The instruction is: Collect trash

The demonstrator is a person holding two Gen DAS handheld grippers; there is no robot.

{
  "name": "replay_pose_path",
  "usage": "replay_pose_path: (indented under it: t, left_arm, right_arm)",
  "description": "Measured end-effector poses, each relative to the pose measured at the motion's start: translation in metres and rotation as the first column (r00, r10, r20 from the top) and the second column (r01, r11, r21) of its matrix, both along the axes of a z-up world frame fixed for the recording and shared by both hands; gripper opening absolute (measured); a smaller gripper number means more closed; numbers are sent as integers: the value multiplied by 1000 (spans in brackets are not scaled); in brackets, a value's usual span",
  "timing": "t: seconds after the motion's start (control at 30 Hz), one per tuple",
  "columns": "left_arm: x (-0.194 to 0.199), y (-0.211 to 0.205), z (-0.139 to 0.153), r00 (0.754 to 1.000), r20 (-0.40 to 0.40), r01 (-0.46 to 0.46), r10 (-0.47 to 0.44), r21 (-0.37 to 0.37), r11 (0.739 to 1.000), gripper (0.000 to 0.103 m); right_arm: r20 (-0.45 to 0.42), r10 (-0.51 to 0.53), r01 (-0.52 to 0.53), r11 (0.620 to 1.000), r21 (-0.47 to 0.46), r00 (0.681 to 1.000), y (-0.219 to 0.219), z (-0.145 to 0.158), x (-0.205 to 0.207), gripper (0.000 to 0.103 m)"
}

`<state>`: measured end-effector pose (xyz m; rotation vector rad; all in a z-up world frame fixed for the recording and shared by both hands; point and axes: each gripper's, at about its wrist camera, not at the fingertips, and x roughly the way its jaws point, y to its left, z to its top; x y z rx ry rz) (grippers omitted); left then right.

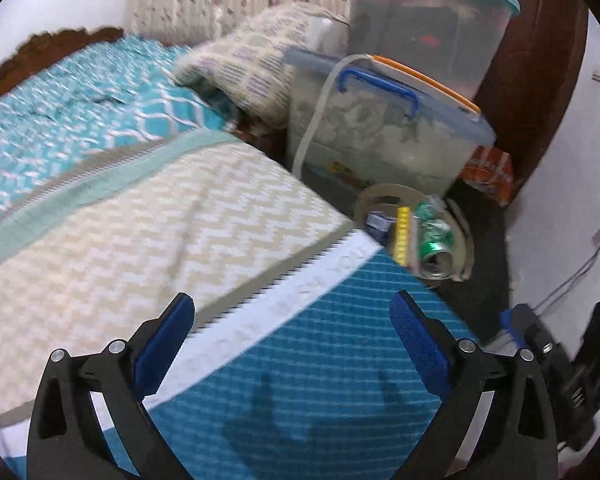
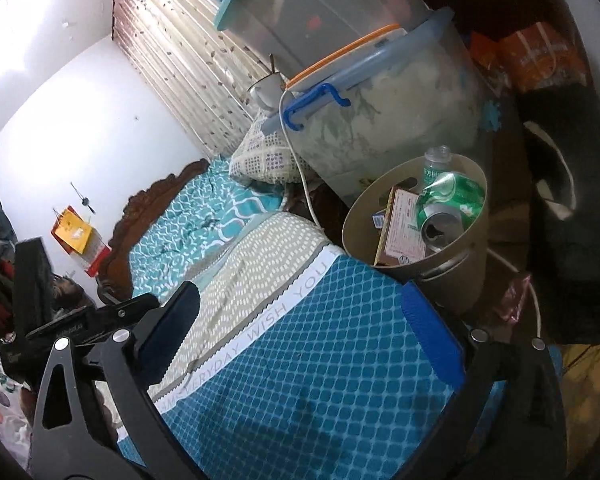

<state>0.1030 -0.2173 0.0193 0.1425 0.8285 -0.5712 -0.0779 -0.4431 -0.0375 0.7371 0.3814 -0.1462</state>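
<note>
Both my tongs, left tongs [image 1: 291, 336] and right tongs [image 2: 300, 328], gape wide with nothing between them, over the bed [image 2: 320, 360]. Trash sits in the bin [image 2: 452, 276] beside it: crushed can [image 2: 448, 208], bottle [image 2: 436, 164], carton [image 2: 404, 224]. Bed looks clear; probably nearly done.

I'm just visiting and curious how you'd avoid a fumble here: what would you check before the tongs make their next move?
1. Left tongs empty, jaws apart: ok.
2. Right tongs empty, jaws apart: ok.
3. Bin upright beside the bed: ok.
4. Can, bottle and carton sit inside the bin: ok.
5. Blanket under the tongs free of trash: ok as far as shown.
6. Trash left elsewhere, such as the pink wrapper on the floor past the bin: cannot tell.
</note>
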Motion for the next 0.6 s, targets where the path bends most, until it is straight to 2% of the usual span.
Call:
replay_pose_path:
  t: [0.07,0.3,0.47,0.6]
  left_arm:
    - [-6,17,1,998,37,-44,43,18,999,94]
    - [-18,77,-2,987,44,-155,154,6,988,94]
    - [-36,102,0,977,97,-192,188,28,981,94]
    - [-50,120,4,970,130,-212,208,20,977,94]
  right_arm:
    - [-14,-8,8,1000,-1,1000,6,3,-2,100]
    - [-46,-2,-2,997,-73,999,41,14,-5,100]
    - [-77,-10,-1,989,-151,997,72,22,-12,100]
    - [-92,-6,-13,979,-204,996,96,31,-19,100]
